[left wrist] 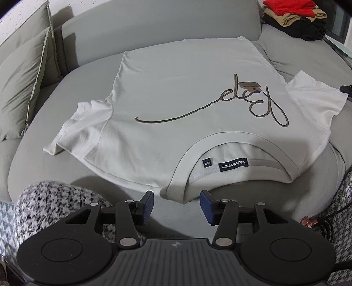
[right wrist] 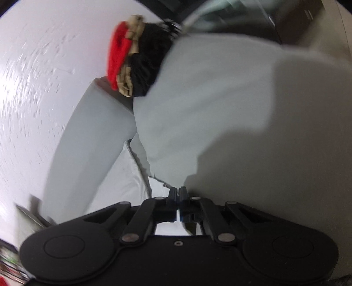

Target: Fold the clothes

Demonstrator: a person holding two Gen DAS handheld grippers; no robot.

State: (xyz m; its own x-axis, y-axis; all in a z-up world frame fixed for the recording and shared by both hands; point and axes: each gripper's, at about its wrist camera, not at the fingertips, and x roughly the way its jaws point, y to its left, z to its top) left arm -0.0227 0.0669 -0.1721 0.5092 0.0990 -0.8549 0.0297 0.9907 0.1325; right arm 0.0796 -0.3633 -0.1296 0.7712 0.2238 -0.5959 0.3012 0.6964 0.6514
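A white T-shirt (left wrist: pixel 176 99) with a looping script print lies flat on the grey sofa seat (left wrist: pixel 44 176), collar (left wrist: pixel 239 140) toward me. My left gripper (left wrist: pixel 177 199) stands open just short of the near shoulder edge, and its blue pads (left wrist: pixel 148 201) touch no cloth. The dark tip of my right gripper (left wrist: pixel 346 89) shows at the corner of the right sleeve (left wrist: pixel 312 99). In the blurred right wrist view, my right gripper (right wrist: pixel 177 190) has its jaws pressed together, with the white sleeve edge (right wrist: pixel 158 183) reaching up to the tips.
Folded red, tan and black clothes (left wrist: pixel 292 17) are stacked at the sofa's far right (right wrist: pixel 132 55). Olive cushions (left wrist: pixel 24 77) lean at the left. Houndstooth cloth (left wrist: pixel 55 202) lies at the near edge. Cables (left wrist: pixel 325 224) run at the lower right.
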